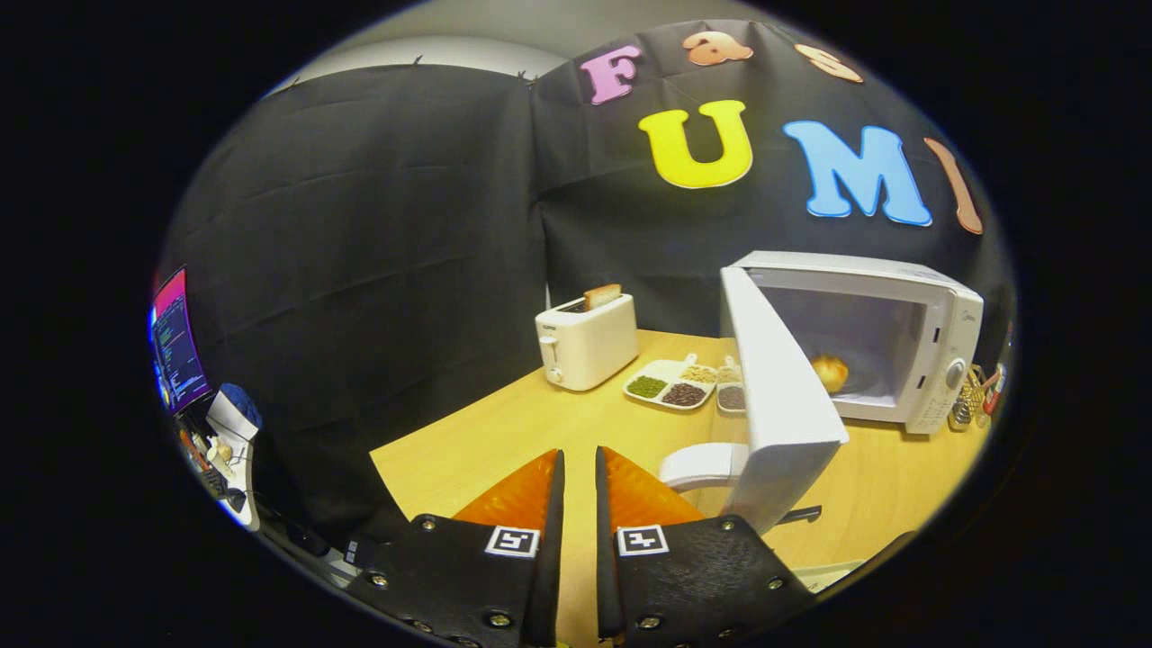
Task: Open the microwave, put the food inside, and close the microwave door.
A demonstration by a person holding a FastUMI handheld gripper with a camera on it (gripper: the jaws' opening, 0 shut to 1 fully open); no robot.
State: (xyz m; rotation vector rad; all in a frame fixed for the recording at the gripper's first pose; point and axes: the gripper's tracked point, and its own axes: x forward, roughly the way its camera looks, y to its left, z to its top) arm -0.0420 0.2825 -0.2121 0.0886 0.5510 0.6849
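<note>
Two of the task's three steps looked done: the microwave (900, 337) stood on the bench (504, 432) with its door (774, 396) swung wide, and the food (830, 372), a round golden piece, sat inside the cavity near the front. The hand-held gripper (580, 468) hung to the left of the door, its orange fingers (531, 490) nearly together with only a narrow gap between them, holding nothing. A white plate (697, 466) lay on the bench just beside the door's lower edge. Closing the door seemed to be the step in hand. The next move likely called for bringing the fingers round to the door's outer face and pushing it toward the cavity without catching the plate.
</note>
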